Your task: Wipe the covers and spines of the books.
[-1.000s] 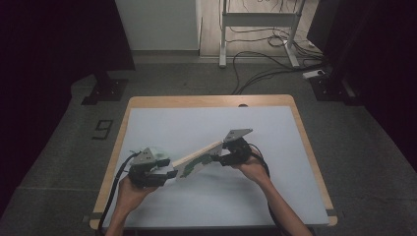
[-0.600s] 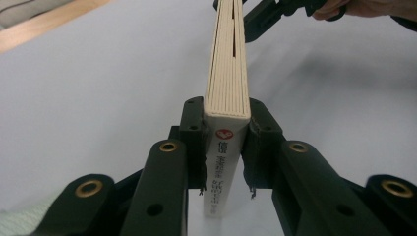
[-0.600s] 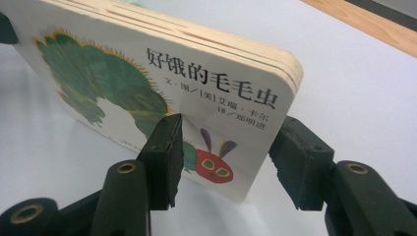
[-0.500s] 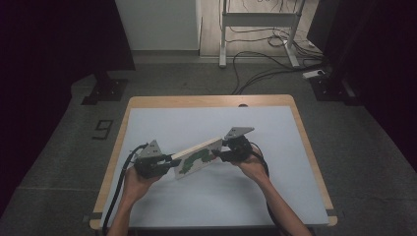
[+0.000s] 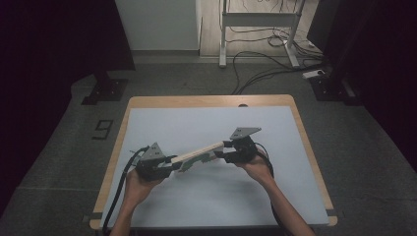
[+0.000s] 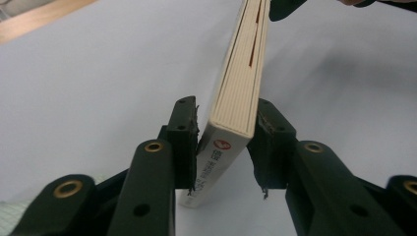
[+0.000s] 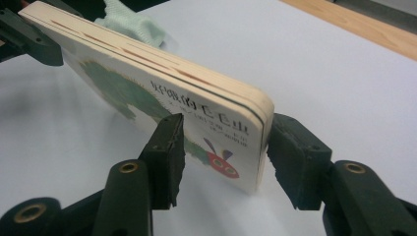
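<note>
A thick cream board book with a green caterpillar picture on its cover (image 5: 196,155) is held up above the pale blue table top (image 5: 206,206). It hangs between the 2 grippers, near the middle of the table, a bit to the near side. It slants, with its right end farther away than its left end.

The left gripper (image 5: 164,169) has the left end of the book. In the left gripper view, the book (image 6: 241,88) stands on its edge between the 2 black jaws. The jaw on the right in that view touches the book. The other jaw sits just beside it with a thin gap, so I cannot tell if the left gripper (image 6: 223,142) squeezes it tight.

The right gripper (image 5: 223,153) has the right end. In the right gripper view, the corner of the book (image 7: 162,98) sits between the jaws of that gripper (image 7: 223,157). The jaw on the right in that view touches the page edge. The other jaw is close to the cover, and I cannot tell if it presses.

A soft light green cloth (image 7: 129,22) shows behind the book in that view, near the left gripper. The table has a light wooden rim (image 5: 211,101).
</note>
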`<state>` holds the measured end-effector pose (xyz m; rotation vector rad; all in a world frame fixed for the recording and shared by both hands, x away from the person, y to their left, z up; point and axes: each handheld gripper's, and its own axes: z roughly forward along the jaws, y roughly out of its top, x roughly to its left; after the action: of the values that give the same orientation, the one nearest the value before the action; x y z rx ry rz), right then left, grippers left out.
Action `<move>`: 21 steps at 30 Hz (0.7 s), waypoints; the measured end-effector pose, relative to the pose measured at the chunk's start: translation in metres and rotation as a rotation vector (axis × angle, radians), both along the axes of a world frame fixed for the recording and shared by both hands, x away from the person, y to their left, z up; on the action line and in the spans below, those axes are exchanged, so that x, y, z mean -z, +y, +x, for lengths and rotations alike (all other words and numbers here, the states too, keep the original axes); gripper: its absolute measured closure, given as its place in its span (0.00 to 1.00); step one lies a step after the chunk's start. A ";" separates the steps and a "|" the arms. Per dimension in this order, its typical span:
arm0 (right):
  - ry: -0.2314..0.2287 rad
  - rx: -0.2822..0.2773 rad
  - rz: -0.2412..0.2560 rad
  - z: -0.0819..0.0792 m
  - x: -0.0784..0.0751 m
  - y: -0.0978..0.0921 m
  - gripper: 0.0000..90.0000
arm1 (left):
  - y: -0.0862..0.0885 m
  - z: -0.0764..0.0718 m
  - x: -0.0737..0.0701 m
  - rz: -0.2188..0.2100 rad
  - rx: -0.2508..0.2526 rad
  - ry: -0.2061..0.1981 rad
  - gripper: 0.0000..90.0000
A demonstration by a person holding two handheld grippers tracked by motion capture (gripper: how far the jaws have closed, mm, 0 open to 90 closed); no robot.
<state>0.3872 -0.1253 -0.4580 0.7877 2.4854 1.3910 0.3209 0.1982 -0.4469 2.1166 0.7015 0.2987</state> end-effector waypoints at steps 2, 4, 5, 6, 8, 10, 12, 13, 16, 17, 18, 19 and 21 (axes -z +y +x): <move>0.007 -0.010 -0.001 -0.002 -0.001 -0.001 0.48 | -0.003 -0.004 0.002 -0.002 0.002 0.011 0.69; 0.011 -0.026 -0.014 -0.005 -0.001 0.000 0.45 | -0.005 -0.008 0.004 0.003 -0.003 0.018 0.67; 0.005 -0.029 -0.028 -0.007 -0.001 0.000 0.43 | -0.006 -0.009 0.005 0.003 -0.003 0.021 0.65; 0.006 -0.032 -0.037 -0.009 -0.001 0.000 0.42 | -0.007 -0.010 0.006 0.002 -0.004 0.026 0.63; 0.006 -0.036 -0.047 -0.012 0.000 0.000 0.40 | -0.008 -0.014 0.008 0.005 -0.015 0.029 0.59; 0.014 -0.034 -0.052 -0.015 0.001 -0.001 0.36 | -0.010 -0.017 0.010 0.006 -0.026 0.034 0.54; 0.037 -0.028 -0.051 -0.017 0.004 -0.003 0.33 | -0.011 -0.020 0.013 -0.002 -0.040 0.053 0.48; 0.046 -0.024 -0.050 -0.018 0.005 -0.004 0.31 | -0.011 -0.022 0.014 -0.004 -0.047 0.058 0.46; 0.064 -0.023 -0.062 -0.022 0.009 -0.006 0.30 | -0.013 -0.027 0.020 -0.006 -0.064 0.077 0.39; 0.067 -0.025 -0.066 -0.023 0.010 -0.006 0.30 | -0.013 -0.028 0.021 -0.004 -0.072 0.083 0.36; 0.069 -0.026 -0.066 -0.024 0.011 -0.007 0.30 | -0.014 -0.030 0.023 -0.006 -0.080 0.089 0.34; 0.075 -0.024 -0.067 -0.026 0.012 -0.008 0.30 | -0.015 -0.032 0.024 -0.003 -0.085 0.093 0.33; 0.077 -0.028 -0.070 -0.031 0.014 -0.009 0.30 | -0.017 -0.035 0.027 0.006 -0.097 0.096 0.30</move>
<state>0.3566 -0.1342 -0.4717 0.8102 2.5978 1.2977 0.2856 0.1813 -0.4737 2.1177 0.8621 0.2530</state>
